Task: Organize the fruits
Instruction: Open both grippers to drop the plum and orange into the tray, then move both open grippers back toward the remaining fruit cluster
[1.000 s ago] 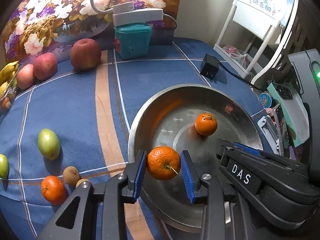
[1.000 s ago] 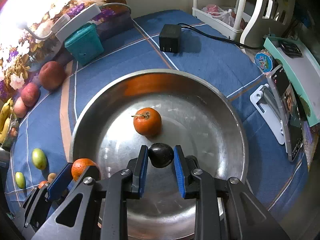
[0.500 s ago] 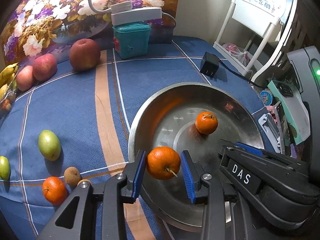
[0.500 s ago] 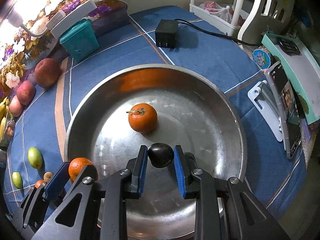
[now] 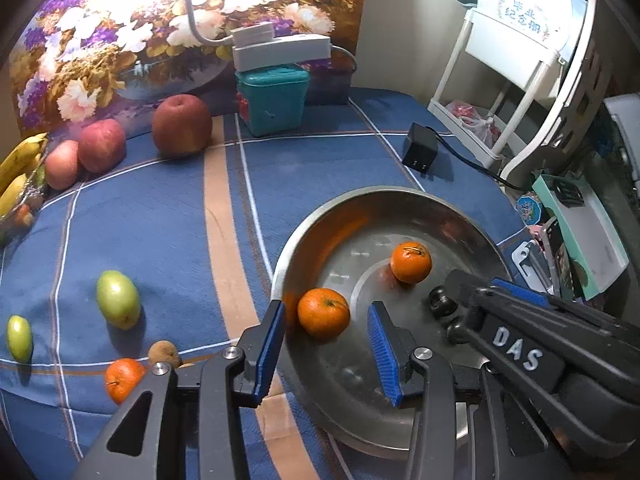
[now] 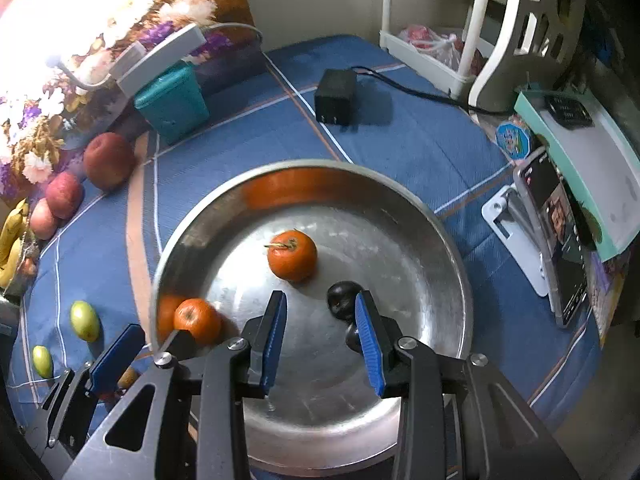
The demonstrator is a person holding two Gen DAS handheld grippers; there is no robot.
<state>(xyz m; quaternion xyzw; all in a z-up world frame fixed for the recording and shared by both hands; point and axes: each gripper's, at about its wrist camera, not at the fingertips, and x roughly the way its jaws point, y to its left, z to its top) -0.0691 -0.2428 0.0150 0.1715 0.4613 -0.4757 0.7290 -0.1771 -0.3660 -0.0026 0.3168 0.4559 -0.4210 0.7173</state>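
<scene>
A steel bowl stands on the blue cloth. My left gripper is open; an orange lies free in the bowl by its left wall between the spread fingers, also seen in the right wrist view. A second orange rests near the bowl's middle. My right gripper is open; a dark plum lies in the bowl by its right finger.
On the cloth left of the bowl lie two green fruits, a small orange and a brown fruit. Apples, bananas, a teal box and a black adapter stand further back.
Both grippers opened. The orange dropped from the left gripper into the bowl by its left wall. The dark plum dropped from the right gripper into the bowl.
</scene>
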